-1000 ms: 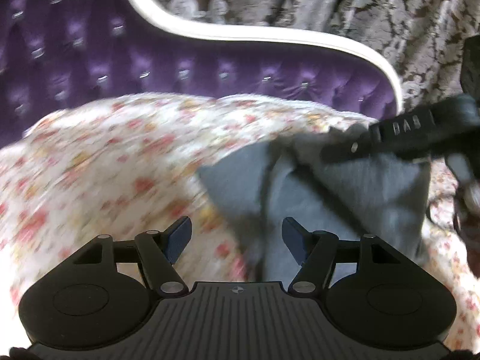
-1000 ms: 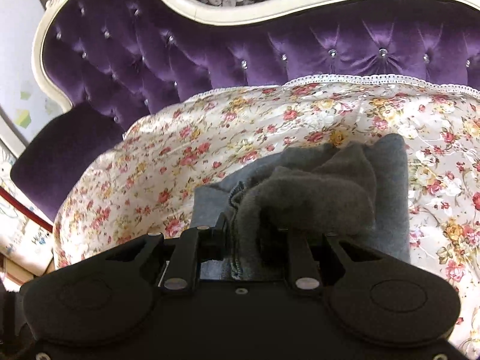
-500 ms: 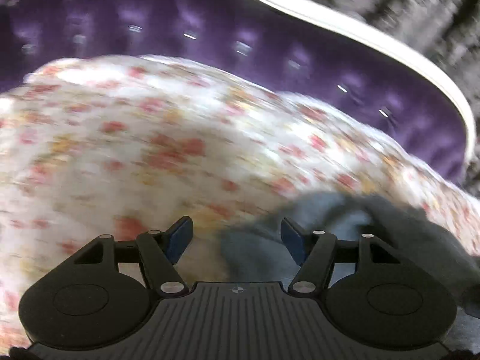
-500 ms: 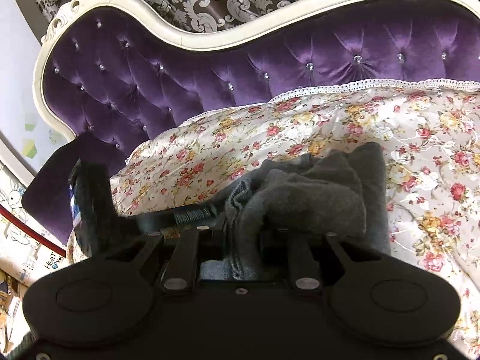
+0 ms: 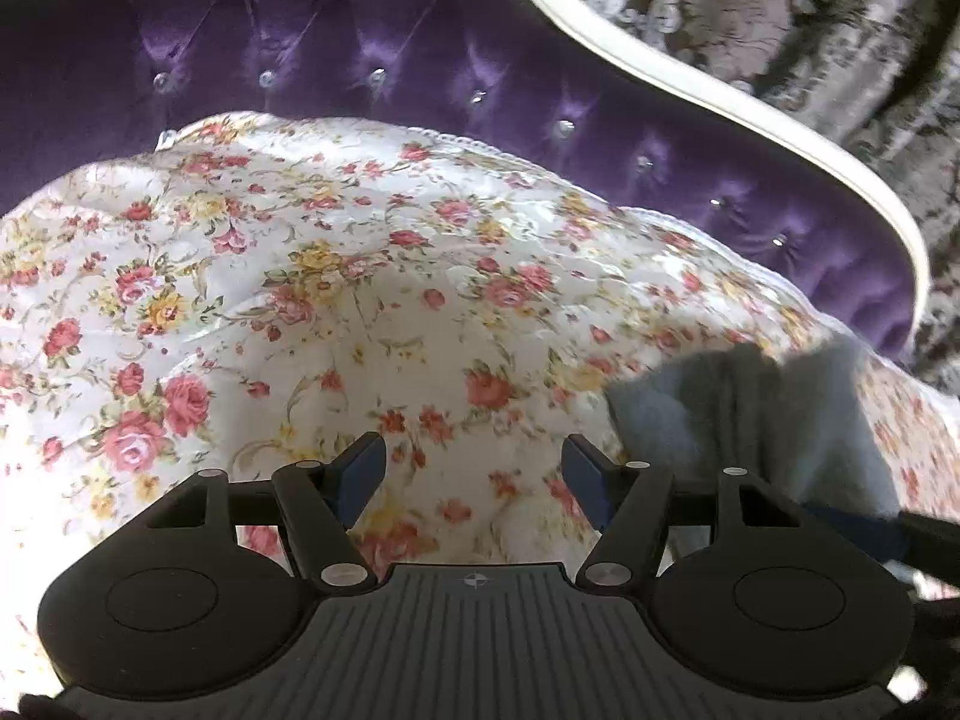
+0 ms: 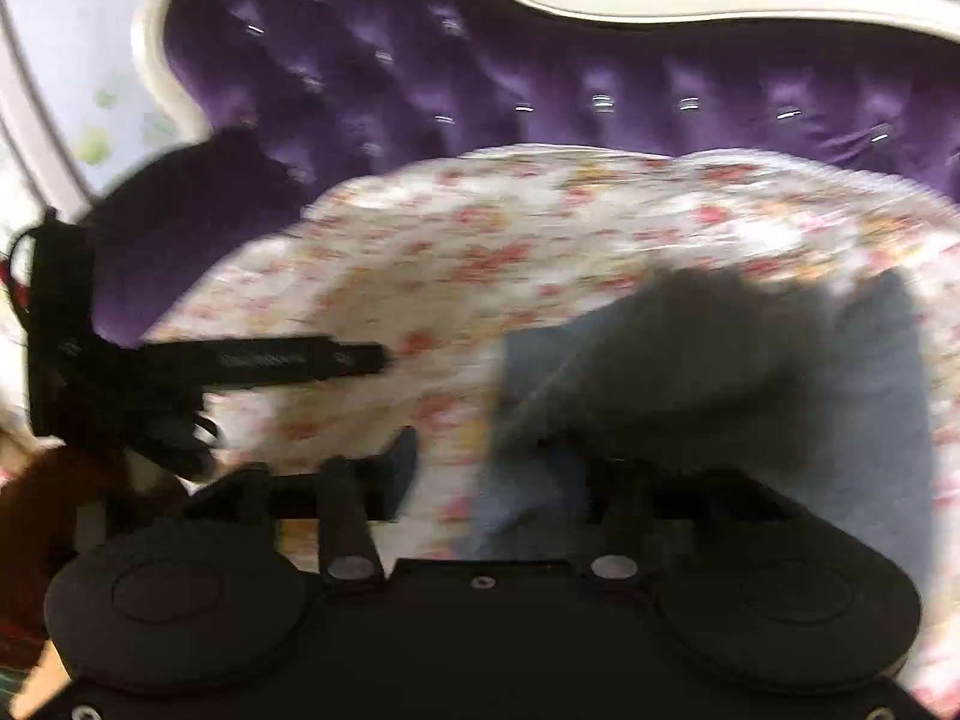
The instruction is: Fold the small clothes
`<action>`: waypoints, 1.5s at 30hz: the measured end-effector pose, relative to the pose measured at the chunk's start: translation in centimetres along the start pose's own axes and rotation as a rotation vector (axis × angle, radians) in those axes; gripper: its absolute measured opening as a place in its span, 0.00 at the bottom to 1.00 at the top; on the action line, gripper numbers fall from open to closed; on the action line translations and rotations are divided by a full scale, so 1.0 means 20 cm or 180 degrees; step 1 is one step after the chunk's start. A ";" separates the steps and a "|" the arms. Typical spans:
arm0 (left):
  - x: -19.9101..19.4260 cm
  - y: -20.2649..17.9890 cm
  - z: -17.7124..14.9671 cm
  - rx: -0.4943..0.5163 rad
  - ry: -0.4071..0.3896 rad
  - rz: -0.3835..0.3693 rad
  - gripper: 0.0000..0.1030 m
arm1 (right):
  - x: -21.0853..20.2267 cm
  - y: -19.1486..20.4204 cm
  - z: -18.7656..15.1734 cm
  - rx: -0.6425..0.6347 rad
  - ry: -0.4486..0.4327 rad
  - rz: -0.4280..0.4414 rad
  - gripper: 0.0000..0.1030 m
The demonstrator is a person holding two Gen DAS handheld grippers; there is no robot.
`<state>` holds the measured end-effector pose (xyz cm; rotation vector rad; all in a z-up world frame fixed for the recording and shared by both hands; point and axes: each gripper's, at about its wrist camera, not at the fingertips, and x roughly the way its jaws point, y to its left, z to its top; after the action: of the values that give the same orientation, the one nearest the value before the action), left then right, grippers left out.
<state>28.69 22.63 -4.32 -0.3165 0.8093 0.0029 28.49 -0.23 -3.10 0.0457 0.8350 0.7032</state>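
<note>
A small grey garment (image 5: 774,414) lies bunched on the floral cover (image 5: 360,300) at the right of the left wrist view. My left gripper (image 5: 474,468) is open and empty over bare floral cloth, left of the garment. In the blurred right wrist view the garment (image 6: 750,372) lies right of centre. My right gripper (image 6: 498,468) is open; its left finger (image 6: 396,468) shows over the cover, its right finger is hidden against the garment's lower edge. The left gripper (image 6: 360,357) shows there at the left.
The floral cover lies on a purple tufted sofa (image 5: 360,48) with a white curved frame (image 5: 720,102). A patterned grey curtain (image 5: 780,6) hangs behind. In the right wrist view the sofa back (image 6: 540,72) fills the top.
My right gripper has opened and let go of the grey garment. My left gripper has swung left, away from the garment, staying open.
</note>
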 end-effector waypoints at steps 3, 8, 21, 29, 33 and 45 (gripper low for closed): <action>-0.06 -0.05 -0.01 0.0133 -0.0064 -0.0054 0.62 | -0.11 0.03 -0.04 -0.0061 -0.0238 0.0238 0.64; -0.17 -0.22 -0.01 0.0397 -0.0266 -0.0235 0.62 | -0.41 -0.06 -0.11 0.0044 -0.0649 0.0218 0.70; -0.10 -0.56 -0.36 0.0666 0.0146 -0.0966 0.63 | -0.68 -0.41 -0.44 0.0652 -0.0728 -0.0440 0.70; 0.01 -0.57 -0.37 0.0552 0.0284 -0.0907 0.06 | -0.68 -0.41 -0.53 0.0635 -0.0719 -0.0425 0.70; -0.02 -0.50 -0.37 0.0604 0.0281 -0.0775 0.06 | -0.68 -0.38 -0.56 0.0561 -0.0696 -0.0441 0.70; -0.08 -0.44 -0.42 0.0523 0.0274 -0.0628 0.09 | -0.48 -0.38 -0.45 0.0378 -0.0631 -0.0196 0.72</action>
<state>22.62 12.13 -6.13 -0.2408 0.8552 -0.2622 22.08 -13.87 -5.08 0.1928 0.6840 0.5802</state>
